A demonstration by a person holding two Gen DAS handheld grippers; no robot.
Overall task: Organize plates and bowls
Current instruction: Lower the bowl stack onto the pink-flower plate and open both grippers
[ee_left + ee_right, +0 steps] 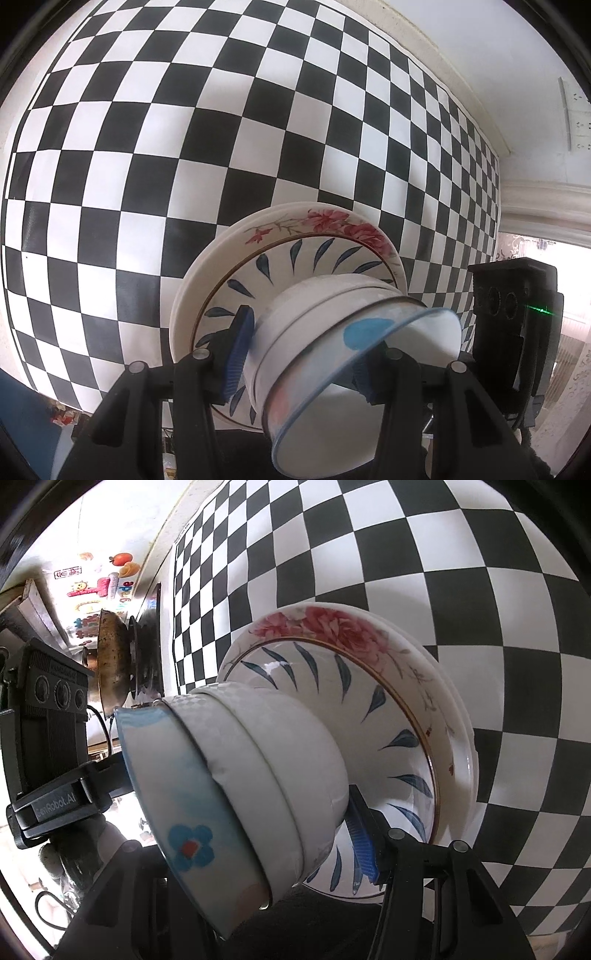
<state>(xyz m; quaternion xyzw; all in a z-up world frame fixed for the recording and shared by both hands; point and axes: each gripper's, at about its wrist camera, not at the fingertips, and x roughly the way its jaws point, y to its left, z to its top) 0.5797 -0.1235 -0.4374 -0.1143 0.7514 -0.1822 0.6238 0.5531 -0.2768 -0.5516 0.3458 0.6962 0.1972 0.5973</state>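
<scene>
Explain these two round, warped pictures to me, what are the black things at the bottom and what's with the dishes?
There is no robot here: a person holds a two-finger gripper in each hand, and each carries a wide-angle camera looking along its fingers, which bends the picture. One picture comes from the left gripper, the other from the right gripper; the black parts at the bottom are their fingers with blue pads.

Both look down at a black-and-white checkered tabletop. A stack of dishes fills the middle: nested white bowls, the top one with a blue flower, sitting on a blue-leaf plate, a rose-rimmed plate and a plain white plate. Each gripper seems to clamp the stack from its own side; whether it rests on the table I cannot tell.
</scene>
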